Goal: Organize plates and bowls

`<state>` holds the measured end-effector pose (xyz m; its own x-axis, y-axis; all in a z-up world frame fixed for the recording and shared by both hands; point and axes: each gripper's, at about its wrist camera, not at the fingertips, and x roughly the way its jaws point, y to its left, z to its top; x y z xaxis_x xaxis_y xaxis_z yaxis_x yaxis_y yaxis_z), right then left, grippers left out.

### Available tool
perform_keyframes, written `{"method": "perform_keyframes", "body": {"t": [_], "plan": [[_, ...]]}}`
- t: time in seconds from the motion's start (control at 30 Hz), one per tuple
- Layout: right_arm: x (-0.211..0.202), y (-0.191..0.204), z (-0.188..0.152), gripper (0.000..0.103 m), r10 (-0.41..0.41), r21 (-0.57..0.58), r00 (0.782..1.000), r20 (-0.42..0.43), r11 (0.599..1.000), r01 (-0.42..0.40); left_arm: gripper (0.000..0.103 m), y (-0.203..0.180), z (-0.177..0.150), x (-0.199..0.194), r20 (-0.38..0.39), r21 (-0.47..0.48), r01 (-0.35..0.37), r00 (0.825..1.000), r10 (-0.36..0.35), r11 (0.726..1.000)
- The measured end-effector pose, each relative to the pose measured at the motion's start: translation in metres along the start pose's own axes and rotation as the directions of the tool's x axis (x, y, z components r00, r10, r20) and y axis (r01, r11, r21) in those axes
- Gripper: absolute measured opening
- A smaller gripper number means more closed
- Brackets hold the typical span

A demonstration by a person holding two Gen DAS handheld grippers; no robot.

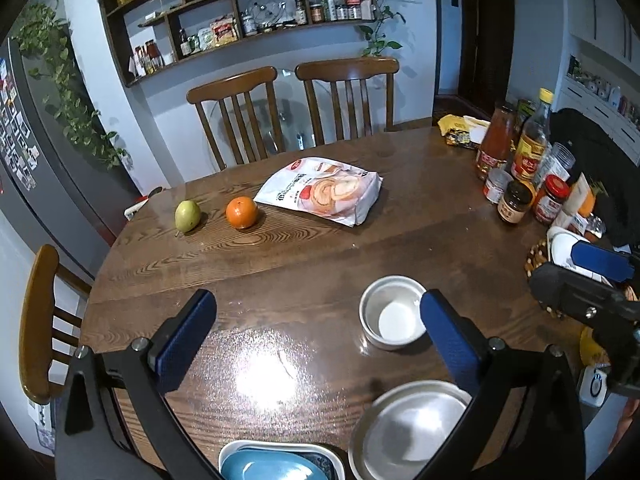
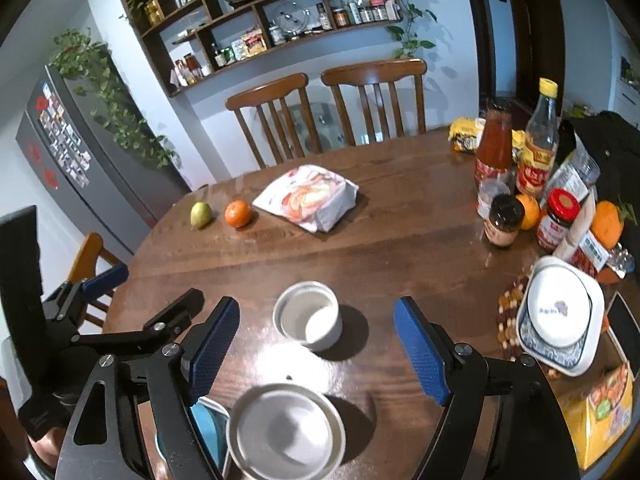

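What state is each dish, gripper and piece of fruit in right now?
Small metal bowl: upright, empty.
Large metal bowl: upright, empty.
White bowl: nested in patterned dish.
Left gripper: open, empty.
Right gripper: open, empty.
Orange, pear: whole.

Behind the wooden bench (image 1: 304, 248) stood two chairs (image 1: 236, 116); above them hung wall shelves (image 1: 224, 12), left a grey fridge (image 2: 80, 156)

The desk (image 2: 400, 240) is showing dark brown wood grain; both bowls (image 2: 308, 316) are gleaming pale grey — the tool pads (image 2: 420, 352) are showing deep blue, the plate (image 2: 532, 348) a blue-patterned rim.
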<state>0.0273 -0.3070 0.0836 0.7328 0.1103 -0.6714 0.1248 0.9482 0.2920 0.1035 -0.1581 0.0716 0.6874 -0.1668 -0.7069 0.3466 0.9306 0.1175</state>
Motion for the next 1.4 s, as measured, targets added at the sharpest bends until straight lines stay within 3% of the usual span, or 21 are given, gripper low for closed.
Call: {"method": "perform_keyframes", "body": {"t": [0.27,0.67,1.27,1.4], "plan": [[0.033,-0.003,0.011,0.08,-0.004,0.012,0.998,-0.057,1.0,0.004,0.102,0.008,-0.001,0.035,-0.072,-0.028,-0.006,0.997,0.004,1.0],[0.098,-0.023,-0.003,0.08,0.041,0.077,0.978,-0.203,0.997,-0.026,0.1,0.001,-0.02,0.097,-0.221,-0.028,0.025,0.975,-0.03,0.999],[0.148,-0.042,-0.016,0.08,0.077,0.126,0.954,-0.289,0.991,-0.042,0.094,-0.019,-0.029,0.144,-0.296,0.0,0.048,0.954,-0.046,0.999],[0.155,-0.044,-0.017,0.07,0.109,0.14,0.947,-0.301,0.988,-0.069,0.088,-0.021,-0.032,0.15,-0.311,-0.006,0.052,0.949,-0.051,0.999]]}}
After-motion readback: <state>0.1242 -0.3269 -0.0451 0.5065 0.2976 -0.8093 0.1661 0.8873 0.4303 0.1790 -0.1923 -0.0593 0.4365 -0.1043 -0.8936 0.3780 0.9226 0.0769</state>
